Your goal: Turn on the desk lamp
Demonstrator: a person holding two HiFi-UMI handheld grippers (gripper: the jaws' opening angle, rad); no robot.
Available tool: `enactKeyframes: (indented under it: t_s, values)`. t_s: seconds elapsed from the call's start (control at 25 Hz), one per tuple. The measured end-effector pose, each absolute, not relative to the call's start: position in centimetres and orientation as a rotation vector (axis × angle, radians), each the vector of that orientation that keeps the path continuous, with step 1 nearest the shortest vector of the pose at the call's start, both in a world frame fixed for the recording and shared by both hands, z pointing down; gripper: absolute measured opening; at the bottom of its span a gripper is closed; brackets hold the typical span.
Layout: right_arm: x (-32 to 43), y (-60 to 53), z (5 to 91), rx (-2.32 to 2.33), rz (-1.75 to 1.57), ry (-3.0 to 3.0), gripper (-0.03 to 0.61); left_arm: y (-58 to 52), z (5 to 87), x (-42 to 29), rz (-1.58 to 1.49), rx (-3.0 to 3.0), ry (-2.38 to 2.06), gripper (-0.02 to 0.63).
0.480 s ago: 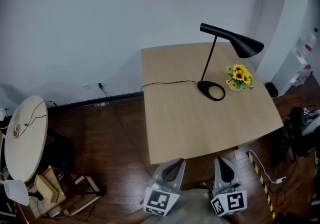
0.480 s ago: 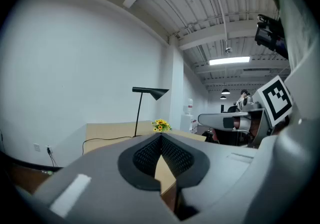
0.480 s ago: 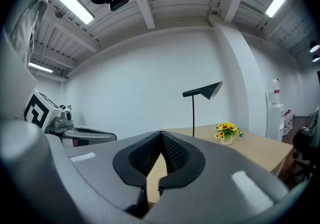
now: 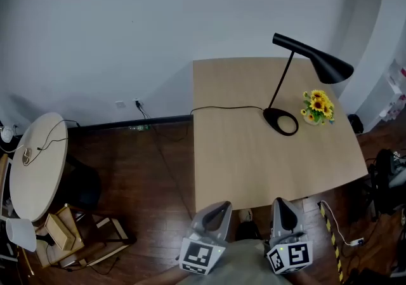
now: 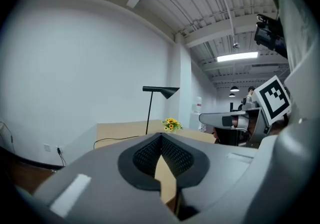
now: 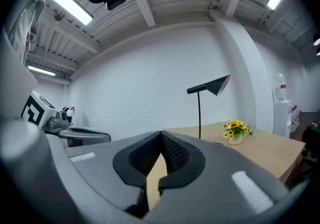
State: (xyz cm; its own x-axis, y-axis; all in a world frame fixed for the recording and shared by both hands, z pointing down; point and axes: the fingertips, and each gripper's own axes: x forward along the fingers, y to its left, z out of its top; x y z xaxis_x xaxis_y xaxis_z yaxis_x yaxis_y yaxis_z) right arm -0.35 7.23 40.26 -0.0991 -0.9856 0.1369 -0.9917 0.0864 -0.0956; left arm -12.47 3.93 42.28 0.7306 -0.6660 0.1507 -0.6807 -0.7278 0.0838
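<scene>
head view: desk lamp (image 4: 328,68) stands far across the counter (image 4: 254,163) from left hand-held gripper (image 4: 217,212) and right hand-held gripper (image 4: 283,210), both pressed together, empty.

L gripper (image 4: 219,207): jaws closed, empty | R gripper (image 4: 283,206): same | side by side

The head view is looking steeply down from high over the near edge of the desk (image 4: 254,163), taking in the whole top and the floor (image 4: 139,176) to its left. The left gripper view and right gripper view are sitting low at the near side, facing across the desk toward the far wall (image 4: 127,36). All three are sharing the desk lamp (image 4: 325,66) and sunflowers (image 4: 317,106).
</scene>
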Motion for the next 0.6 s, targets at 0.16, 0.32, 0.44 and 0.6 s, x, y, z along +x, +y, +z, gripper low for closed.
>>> enactKeyframes:
  t_s: [0.16,0.32,0.44,0.6]
  values:
    - [1.0,4.0,40.7,2.063,0.27,-2.326,0.0,1.3,42.5,-12.0,0.197,2.773,-1.166,0.0]
    - [3.3,0.3,40.7,2.031,0.272,-2.359,0.0,-2.1,42.8,-10.1,0.229,2.744,-1.212,0.0]
    - [5.6,-2.4,40.8,2.02,0.281,-2.37,0.0,-4.6,42.3,-7.9,0.228,2.737,-1.232,0.0]
    - [8.9,-6.1,41.4,2.011,0.289,-2.378,0.0,-7.9,42.4,-4.4,0.246,2.737,-1.243,0.0]
